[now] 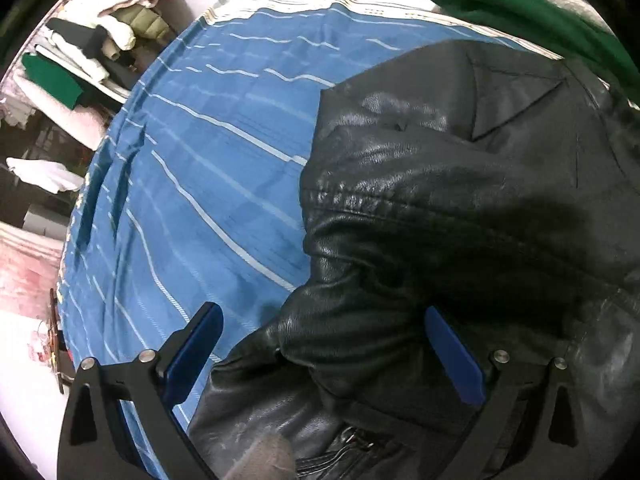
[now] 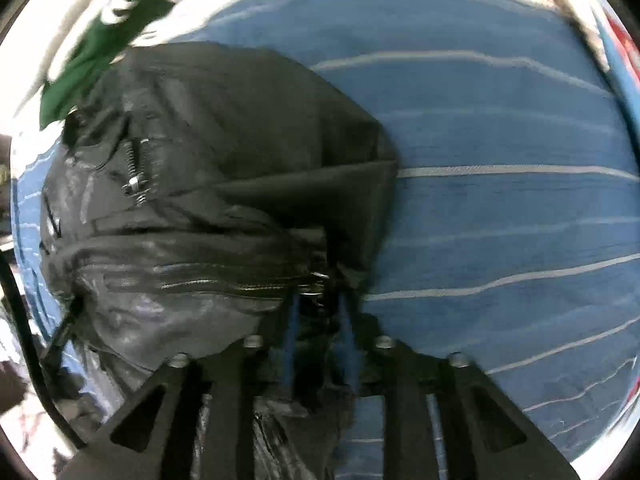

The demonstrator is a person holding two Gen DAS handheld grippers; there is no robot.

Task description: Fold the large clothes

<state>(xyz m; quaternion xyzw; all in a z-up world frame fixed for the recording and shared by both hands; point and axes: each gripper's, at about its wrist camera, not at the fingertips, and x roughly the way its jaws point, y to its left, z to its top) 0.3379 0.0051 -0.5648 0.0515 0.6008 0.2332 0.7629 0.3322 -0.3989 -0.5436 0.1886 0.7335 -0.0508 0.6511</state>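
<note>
A black leather jacket (image 1: 440,200) lies bunched on a blue striped bedsheet (image 1: 208,160). My left gripper (image 1: 324,320) is open, its blue pads (image 1: 192,356) spread wide around a fold of the jacket's sleeve, one pad over the sheet. In the right wrist view the jacket (image 2: 208,200) fills the left half, with its zipper (image 2: 224,284) showing. My right gripper (image 2: 320,312) is shut on the jacket's edge by the zipper end, with leather between the blue pads.
A green garment (image 1: 512,12) lies at the far edge of the bed, also in the right wrist view (image 2: 100,52). Shelves with folded clothes (image 1: 80,68) stand to the left beyond the bed. Blue sheet (image 2: 500,200) extends to the right.
</note>
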